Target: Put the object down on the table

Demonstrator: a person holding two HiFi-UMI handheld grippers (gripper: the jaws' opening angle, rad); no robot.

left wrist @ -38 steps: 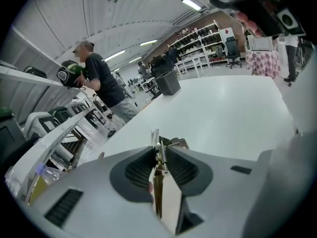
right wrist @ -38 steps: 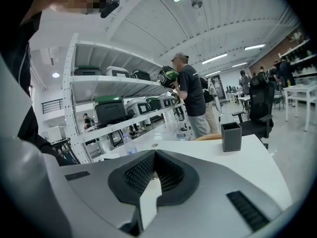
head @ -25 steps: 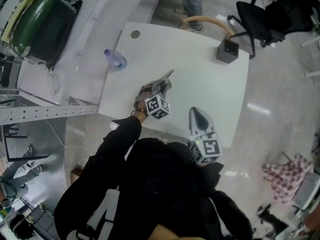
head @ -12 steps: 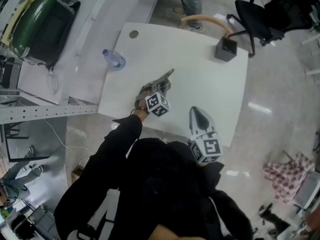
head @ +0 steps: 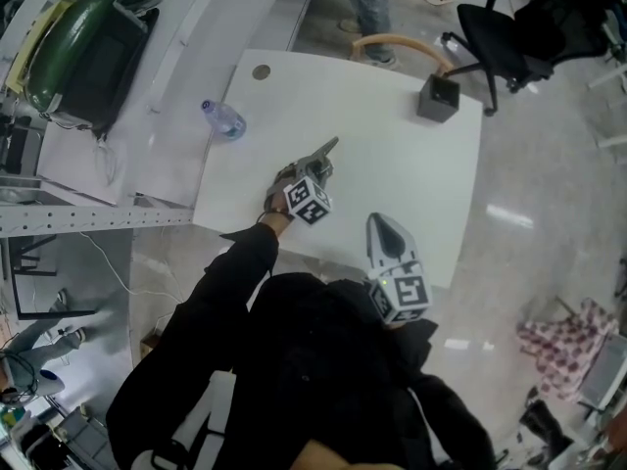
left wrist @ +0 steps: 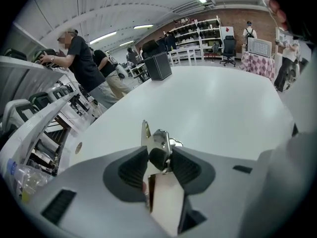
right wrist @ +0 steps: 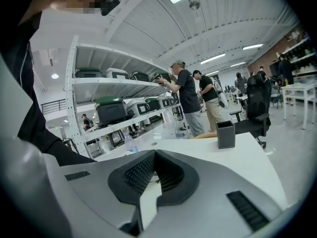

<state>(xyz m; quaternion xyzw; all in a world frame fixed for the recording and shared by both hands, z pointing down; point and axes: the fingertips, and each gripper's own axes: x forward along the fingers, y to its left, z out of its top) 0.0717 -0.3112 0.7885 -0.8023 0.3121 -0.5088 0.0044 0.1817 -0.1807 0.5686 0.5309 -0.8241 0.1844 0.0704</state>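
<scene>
A small silvery metal clip (left wrist: 157, 144) with a dark round part sits between the black pads of my left gripper (left wrist: 160, 153). The jaws are opening, and both pads still touch the clip. In the head view this gripper (head: 328, 150) points up and to the right, low over the middle of the white table (head: 411, 179); the clip is too small to make out there. My right gripper (head: 381, 221) hovers near the table's front edge. Its jaws (right wrist: 154, 155) meet at the tips with nothing between them.
A black square pen holder (head: 437, 98) stands at the table's far right corner. A plastic bottle (head: 224, 118) lies beyond the left edge. Black office chairs (head: 495, 32) and a curved wooden chair back (head: 402, 41) stand behind the table, and shelves hold a green case (head: 78, 52) at left. People stand at the shelves (left wrist: 81, 66).
Both grippers hold their places over the table. Only the head view has shifted slightly.
</scene>
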